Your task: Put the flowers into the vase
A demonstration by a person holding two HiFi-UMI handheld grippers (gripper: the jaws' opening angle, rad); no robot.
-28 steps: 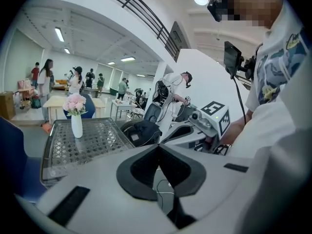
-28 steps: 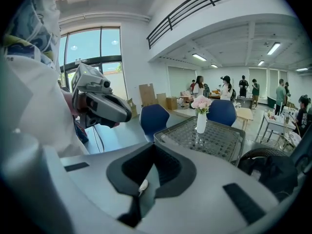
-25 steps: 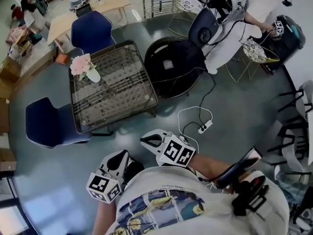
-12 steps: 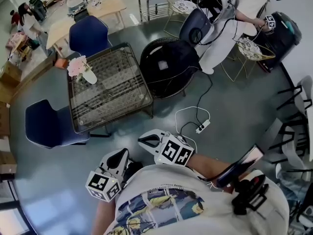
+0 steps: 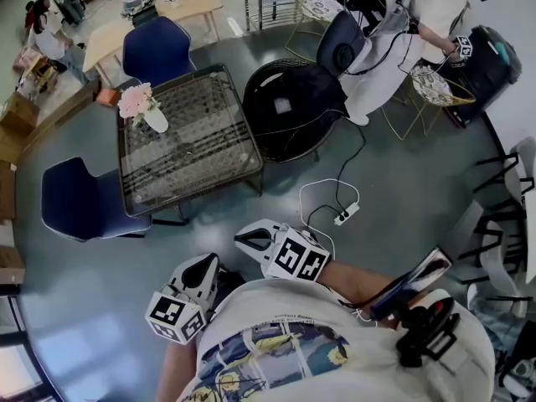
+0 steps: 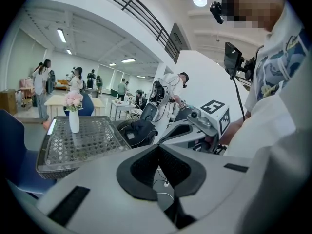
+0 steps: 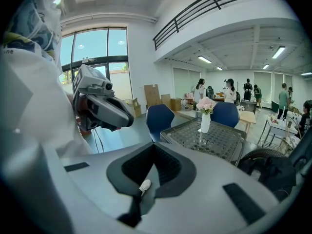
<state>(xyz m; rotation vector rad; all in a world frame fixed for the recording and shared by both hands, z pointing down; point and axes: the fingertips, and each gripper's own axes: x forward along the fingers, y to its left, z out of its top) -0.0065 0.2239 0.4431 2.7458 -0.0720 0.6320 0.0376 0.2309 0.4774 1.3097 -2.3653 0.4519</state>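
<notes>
A white vase (image 5: pixel 156 121) with pink flowers (image 5: pixel 136 103) in it stands upright near the far left corner of a glass-topped mesh table (image 5: pixel 197 145). Both grippers are held close to the person's body, well short of the table. My left gripper (image 5: pixel 196 273) is shut with nothing in it. My right gripper (image 5: pixel 249 239) is shut and empty too. In the left gripper view the vase (image 6: pixel 74 121) and table (image 6: pixel 85 143) lie ahead at the left, past my left gripper (image 6: pixel 158 146). In the right gripper view the vase (image 7: pixel 205 123) stands ahead at the right of my right gripper (image 7: pixel 155 145).
Two blue chairs (image 5: pixel 82 201) (image 5: pixel 158 49) flank the table. A black round chair (image 5: pixel 295 105) stands at its right. A white cable and power strip (image 5: pixel 345 218) lie on the floor ahead. People (image 5: pixel 400 23), wire stools and desks fill the back.
The table with the vase has slid slightly up and left in the head view as the view shifted. Both grippers keep their pose near the body, still shut.
</notes>
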